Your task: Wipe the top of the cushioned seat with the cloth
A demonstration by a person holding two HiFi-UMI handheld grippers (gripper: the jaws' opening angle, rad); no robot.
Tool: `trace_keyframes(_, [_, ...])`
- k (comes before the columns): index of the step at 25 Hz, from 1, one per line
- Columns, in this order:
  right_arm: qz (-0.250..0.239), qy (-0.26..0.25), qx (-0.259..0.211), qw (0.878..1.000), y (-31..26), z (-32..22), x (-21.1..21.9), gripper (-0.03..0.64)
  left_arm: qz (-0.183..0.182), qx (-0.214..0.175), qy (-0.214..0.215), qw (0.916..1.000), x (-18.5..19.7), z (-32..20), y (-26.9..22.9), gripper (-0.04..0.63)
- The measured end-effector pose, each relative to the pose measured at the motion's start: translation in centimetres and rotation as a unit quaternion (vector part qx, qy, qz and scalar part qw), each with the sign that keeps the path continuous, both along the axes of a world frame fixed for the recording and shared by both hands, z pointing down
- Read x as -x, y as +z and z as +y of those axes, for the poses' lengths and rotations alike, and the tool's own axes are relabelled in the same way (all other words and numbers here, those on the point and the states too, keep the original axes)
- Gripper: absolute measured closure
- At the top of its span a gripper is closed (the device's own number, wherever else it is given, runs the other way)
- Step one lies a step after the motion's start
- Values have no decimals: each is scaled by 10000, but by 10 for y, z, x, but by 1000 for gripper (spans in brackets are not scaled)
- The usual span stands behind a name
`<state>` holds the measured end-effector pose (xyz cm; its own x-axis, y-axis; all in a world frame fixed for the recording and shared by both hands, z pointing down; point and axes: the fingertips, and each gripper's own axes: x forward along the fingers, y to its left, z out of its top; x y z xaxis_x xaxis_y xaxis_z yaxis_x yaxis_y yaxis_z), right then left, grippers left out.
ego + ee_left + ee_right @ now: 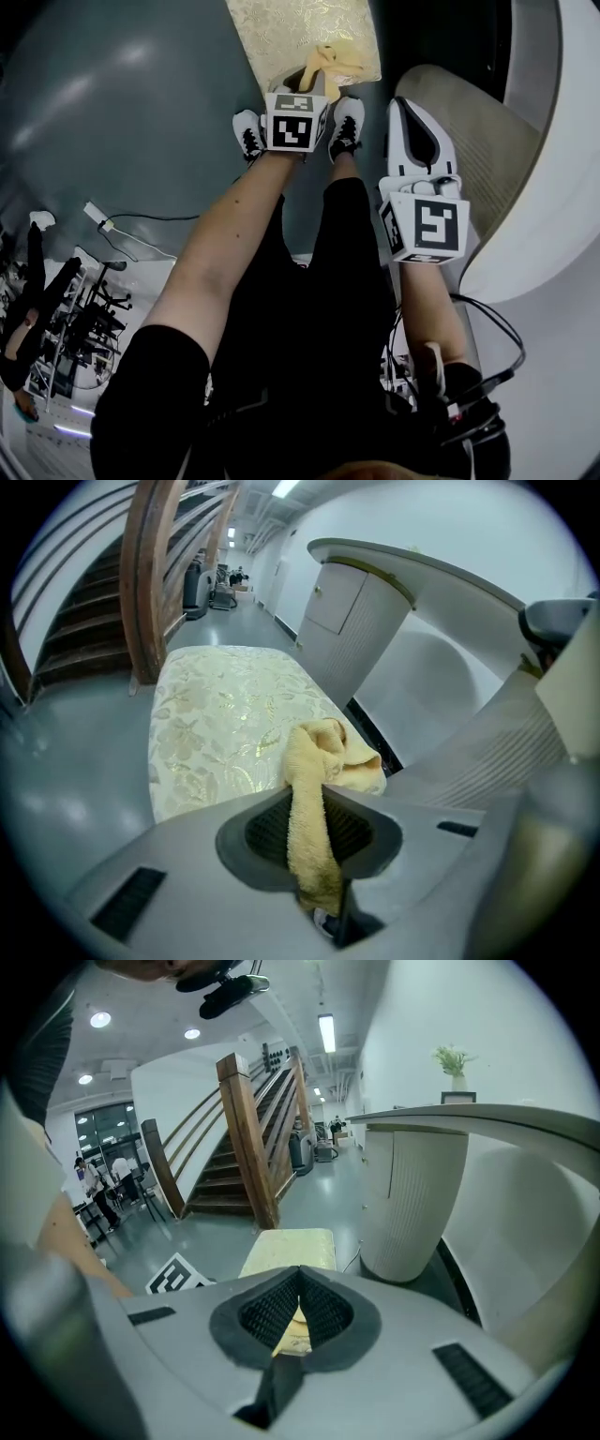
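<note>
The cushioned seat has a cream top with a gold floral pattern and stands on the grey floor ahead of my feet. A yellow terry cloth lies bunched on its near right corner. One strip of it runs back between the jaws of my left gripper, which is shut on it. In the head view the left gripper sits at the seat's near edge. My right gripper hangs to the right, off the seat, with its jaws together and nothing held. The seat shows beyond the right gripper.
A white curved counter with a ribbed base stands close on the right. A wooden staircase rises behind the seat on the left. The person's two shoes stand just short of the seat. A cable lies on the floor.
</note>
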<state>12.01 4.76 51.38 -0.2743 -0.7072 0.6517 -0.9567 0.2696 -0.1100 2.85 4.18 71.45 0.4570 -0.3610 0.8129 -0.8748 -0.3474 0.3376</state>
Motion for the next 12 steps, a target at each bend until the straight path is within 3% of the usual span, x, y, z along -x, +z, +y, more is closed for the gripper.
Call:
trace_keyframes(8, [-36,-271,37,9996,-14,-4,35,611,-89,133,-292,9994,54,7,-6,534])
trace_keyframes(12, [-72,-367,-30,9993,-18,-2,46,611,-343,244,-491,9979,80,13,-2,534])
